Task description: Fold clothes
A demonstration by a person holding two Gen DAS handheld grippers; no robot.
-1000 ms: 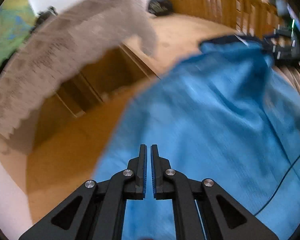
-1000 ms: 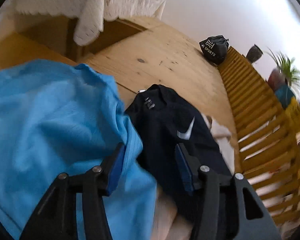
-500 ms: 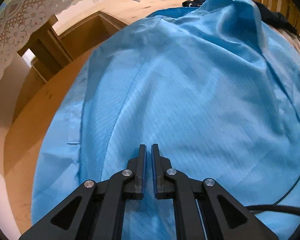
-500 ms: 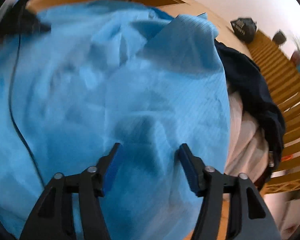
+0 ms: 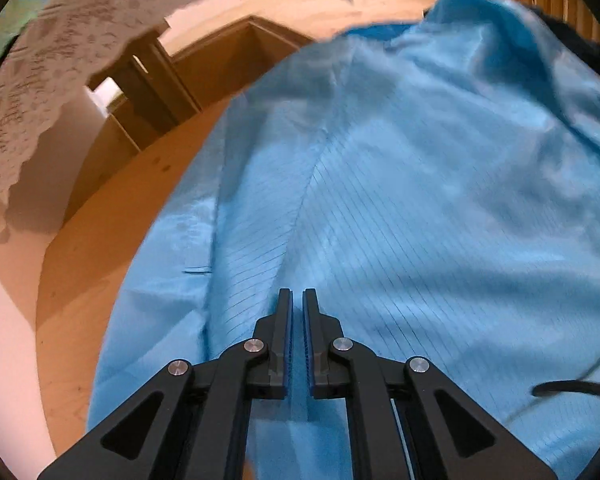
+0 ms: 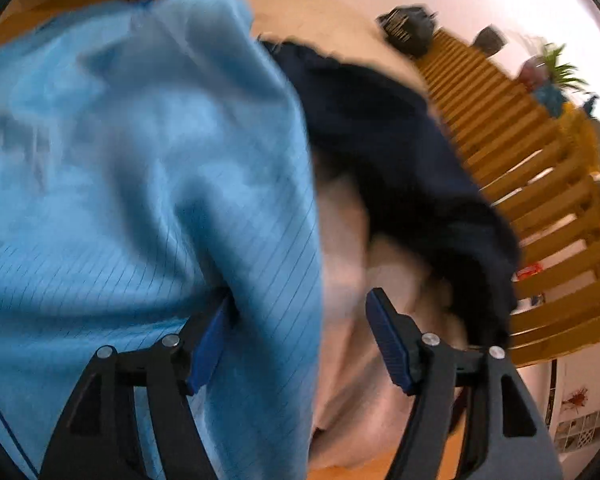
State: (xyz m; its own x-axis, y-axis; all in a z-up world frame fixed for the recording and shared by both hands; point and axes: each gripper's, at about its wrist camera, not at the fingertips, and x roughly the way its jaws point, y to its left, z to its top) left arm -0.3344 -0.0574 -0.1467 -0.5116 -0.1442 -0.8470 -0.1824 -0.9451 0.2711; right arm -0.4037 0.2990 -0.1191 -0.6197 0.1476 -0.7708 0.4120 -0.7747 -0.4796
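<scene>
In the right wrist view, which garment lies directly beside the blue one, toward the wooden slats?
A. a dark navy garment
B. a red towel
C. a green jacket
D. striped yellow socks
A: a dark navy garment lies against the right edge of the blue garment, between it and the wooden slats.

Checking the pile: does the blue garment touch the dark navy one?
Touching. In the right wrist view the blue garment overlaps the dark navy garment's edge with no gap between them.
</scene>
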